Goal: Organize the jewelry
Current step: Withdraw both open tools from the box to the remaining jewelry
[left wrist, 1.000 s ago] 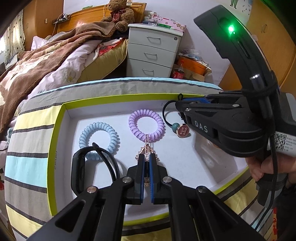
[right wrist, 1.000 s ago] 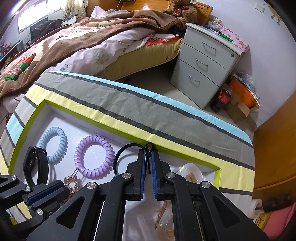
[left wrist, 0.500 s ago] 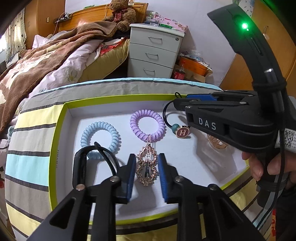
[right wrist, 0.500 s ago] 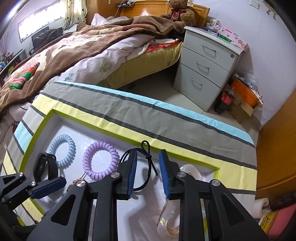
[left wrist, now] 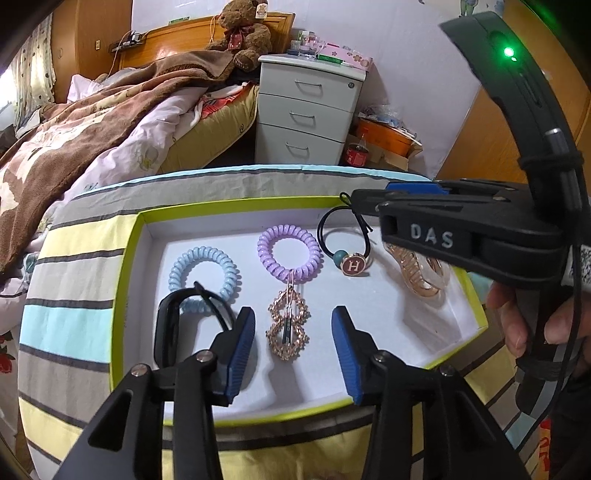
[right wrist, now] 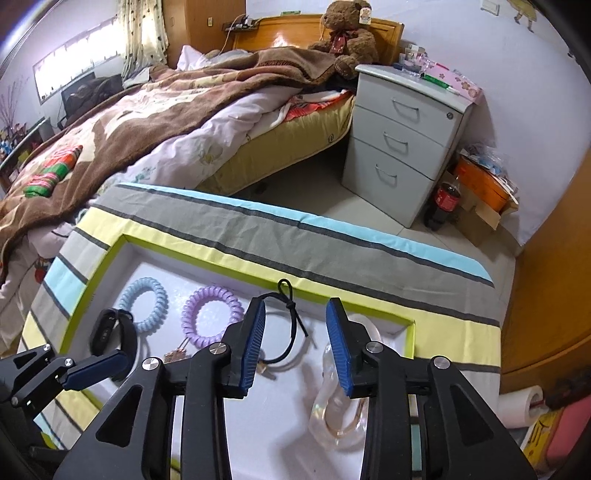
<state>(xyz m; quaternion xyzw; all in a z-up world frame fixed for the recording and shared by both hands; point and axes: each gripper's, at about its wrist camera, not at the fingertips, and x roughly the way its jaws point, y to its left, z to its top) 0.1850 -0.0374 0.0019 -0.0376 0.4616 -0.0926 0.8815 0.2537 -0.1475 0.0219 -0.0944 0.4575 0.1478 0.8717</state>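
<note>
I see a striped cloth point(left wrist: 74, 325) in grey, yellow and pale blue covering the work surface, and directly on it a shallow white tray point(left wrist: 127, 280) with a lime-green rim, its near edge close to the cloth's front fold.

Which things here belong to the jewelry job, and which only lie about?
Job: white tray, blue coil tie, purple coil tie, rhinestone clip, black hair tie, clear claw clip, black wristband.

Lying about: teddy bear, nightstand, cola bottle.
</note>
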